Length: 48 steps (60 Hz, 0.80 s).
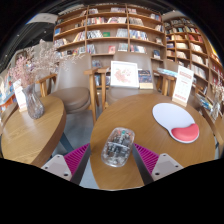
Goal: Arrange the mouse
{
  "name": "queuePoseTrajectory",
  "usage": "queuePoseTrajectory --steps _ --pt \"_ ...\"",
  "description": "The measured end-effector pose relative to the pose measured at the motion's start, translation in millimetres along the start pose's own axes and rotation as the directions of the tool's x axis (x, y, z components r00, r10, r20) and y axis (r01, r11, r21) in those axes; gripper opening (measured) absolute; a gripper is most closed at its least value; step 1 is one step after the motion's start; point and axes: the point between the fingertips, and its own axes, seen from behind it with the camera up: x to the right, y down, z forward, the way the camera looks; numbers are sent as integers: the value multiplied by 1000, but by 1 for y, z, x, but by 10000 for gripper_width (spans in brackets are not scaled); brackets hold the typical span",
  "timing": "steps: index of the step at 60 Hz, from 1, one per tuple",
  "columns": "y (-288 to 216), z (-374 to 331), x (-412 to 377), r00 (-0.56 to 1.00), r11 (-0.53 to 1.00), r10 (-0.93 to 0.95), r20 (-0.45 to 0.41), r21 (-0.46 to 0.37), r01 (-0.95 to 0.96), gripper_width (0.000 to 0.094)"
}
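Observation:
A clear, silvery mouse [117, 146] lies on the round wooden table [150, 150], between my two fingers. My gripper [112, 160] is open, with its magenta pads [76, 158] standing at either side of the mouse and a gap showing on the left. A white mouse mat with a red wrist rest [175, 119] lies on the same table, beyond the fingers and to the right of the mouse.
A second round table [30, 140] stands to the left with a vase of flowers [33, 100]. A card stand [125, 74] and a sign [183, 85] stand at the table's far side. A chair [75, 85] and bookshelves [110, 30] lie beyond.

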Motion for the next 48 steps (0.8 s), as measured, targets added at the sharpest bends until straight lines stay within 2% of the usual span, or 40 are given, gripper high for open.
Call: queuePoseTrajectory --steps 13,19,24,26,27,28,29,40,48 --pt "-13 20 -3 1000 1000 -4 11 -19 4 854" --pt "-15 22 -2 1000 1000 0 9 -21 1 817" --pt "-16 24 2 1000 1000 4 -3 -14 -4 732" --pt "-16 25 5 1000 1000 4 -11 -10 -4 671" --pt "-17 26 7 1000 1000 5 -15 -7 -5 617" --pt "-17 27 10 1000 1000 5 -22 -5 -5 492" --pt "-19 26 10 1000 1000 8 -18 -2 -8 447" --pt "-29 17 14 1000 1000 21 11 -20 -21 394" --pt "-82 -8 40 1000 998 -3 16 57 2 377"
